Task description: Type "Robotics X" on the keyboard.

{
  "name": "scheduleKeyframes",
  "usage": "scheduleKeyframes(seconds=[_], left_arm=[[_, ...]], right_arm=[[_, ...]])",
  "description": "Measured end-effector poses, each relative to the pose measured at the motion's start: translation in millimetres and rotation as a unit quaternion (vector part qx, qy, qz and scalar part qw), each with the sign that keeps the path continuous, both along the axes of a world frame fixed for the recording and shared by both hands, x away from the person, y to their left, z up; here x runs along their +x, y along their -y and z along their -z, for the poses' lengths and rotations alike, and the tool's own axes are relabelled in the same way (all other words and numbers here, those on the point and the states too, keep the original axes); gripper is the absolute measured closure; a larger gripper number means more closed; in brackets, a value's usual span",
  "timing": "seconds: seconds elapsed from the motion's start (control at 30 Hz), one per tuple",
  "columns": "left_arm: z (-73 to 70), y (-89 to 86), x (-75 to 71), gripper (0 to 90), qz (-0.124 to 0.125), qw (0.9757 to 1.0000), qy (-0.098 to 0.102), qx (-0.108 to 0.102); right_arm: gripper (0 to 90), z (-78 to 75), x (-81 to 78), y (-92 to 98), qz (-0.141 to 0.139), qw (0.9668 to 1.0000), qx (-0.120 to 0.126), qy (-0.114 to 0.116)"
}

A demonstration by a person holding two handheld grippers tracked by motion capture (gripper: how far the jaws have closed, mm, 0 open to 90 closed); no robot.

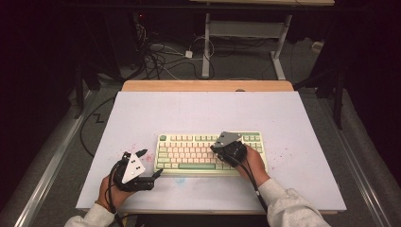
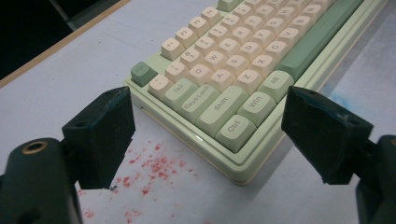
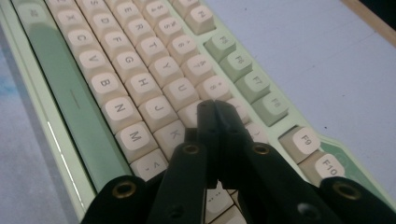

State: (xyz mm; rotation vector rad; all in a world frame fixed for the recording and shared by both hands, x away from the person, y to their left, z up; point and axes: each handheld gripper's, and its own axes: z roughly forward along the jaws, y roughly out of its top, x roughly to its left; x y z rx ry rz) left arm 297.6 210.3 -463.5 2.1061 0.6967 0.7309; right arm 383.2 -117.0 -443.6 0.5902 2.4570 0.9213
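Left claw (image 1: 149, 163) jaws wide apart, beside keyboard (image 1: 189, 153); right claw (image 3: 215, 109) jaws closed together, tips over keys

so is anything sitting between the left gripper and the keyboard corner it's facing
Nothing visible. The left gripper is open, and between its jaws lies bare table with some red specks, then the keyboard corner by the Ctrl key. The right gripper is shut over the keys farther along.

Left gripper (image 1: 150, 163) gapes wide; right gripper (image 3: 215, 108) pressed closed, angled downward
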Motion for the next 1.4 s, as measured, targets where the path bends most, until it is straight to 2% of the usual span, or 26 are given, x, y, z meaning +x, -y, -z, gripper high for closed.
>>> scheduleKeyframes(seconds=[0.23,0.47,0.73,0.97,1.2,1.4], left_arm=[[-0.6,-2.8,1.9,17.1,-0.007,0.9998,-0.008,-0.014],[-0.5,-2.7,3.2,17.1,-0.010,0.9998,-0.010,-0.014],[-1.3,-2.1,4.5,17.2,-0.009,0.9998,-0.011,-0.014],[-2.9,-2.4,4.7,17.3,-0.009,0.9998,-0.011,-0.015],[-4.4,-2.6,4.2,17.3,-0.008,0.9998,-0.011,-0.015],[-6.9,-3.8,3.2,17.1,-0.007,0.9998,-0.011,-0.017]], right_arm=[[90.0,-9.6,-5.0,10.1,0.006,0.9995,0.030,0.006],[86.8,-22.5,-13.7,22.8,0.008,0.9976,0.065,0.024],[80.1,-29.5,-20.4,27.9,0.005,0.9963,0.079,0.035],[66.3,-32.3,-25.6,32.9,0.009,0.9951,0.089,0.042],[40.9,-32.8,-31.2,39.6,0.010,0.9935,0.099,0.055],[28.9,-32.1,-36.3,47.9,0.009,0.9916,0.108,0.070]])
